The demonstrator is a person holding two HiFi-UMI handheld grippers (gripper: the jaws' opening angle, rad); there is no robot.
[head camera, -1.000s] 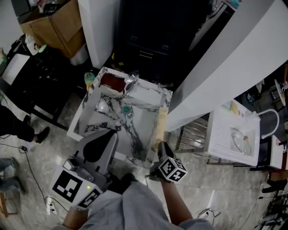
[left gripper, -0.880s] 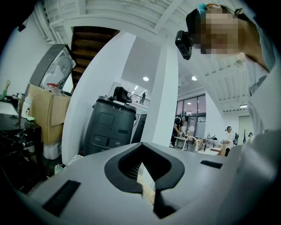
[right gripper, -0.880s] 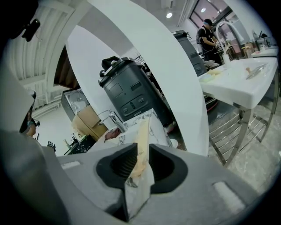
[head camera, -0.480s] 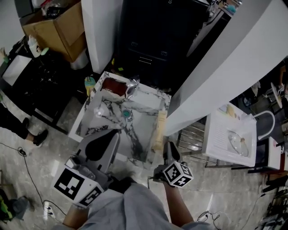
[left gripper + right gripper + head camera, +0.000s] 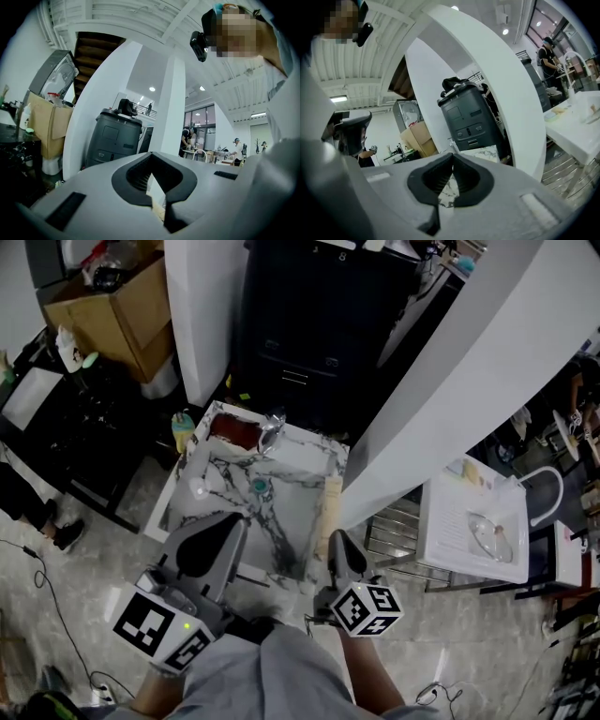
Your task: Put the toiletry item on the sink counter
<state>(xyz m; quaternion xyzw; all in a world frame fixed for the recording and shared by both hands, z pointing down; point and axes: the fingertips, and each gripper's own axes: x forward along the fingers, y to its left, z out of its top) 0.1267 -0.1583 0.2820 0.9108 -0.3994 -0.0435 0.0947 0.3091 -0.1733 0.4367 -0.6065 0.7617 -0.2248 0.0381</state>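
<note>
A marble-patterned sink counter (image 5: 305, 448) with a basin, a chrome tap (image 5: 272, 424) and a green drain (image 5: 260, 486) stands below me in the head view. A small white item (image 5: 198, 489) lies in the basin at its left. A yellow bottle with a green cap (image 5: 182, 428) stands just off the counter's left corner. My left gripper (image 5: 232, 521) hovers over the counter's near left edge, shut and holding nothing. Near the front right corner my right gripper (image 5: 335, 540) is also shut and empty. In both gripper views the jaws (image 5: 151, 157) (image 5: 453, 159) meet at their tips.
A pale beige strip (image 5: 329, 505) runs along the counter's right rim. A dark grey machine (image 5: 309, 324) stands behind the counter between white pillars (image 5: 202, 306). A white sink unit (image 5: 473, 526) sits to the right, a cardboard box (image 5: 108, 301) at the far left.
The head view has drifted, so the counter sits slightly higher and farther. The right gripper has drawn back a little from the beige strip. Both grippers stay shut.
</note>
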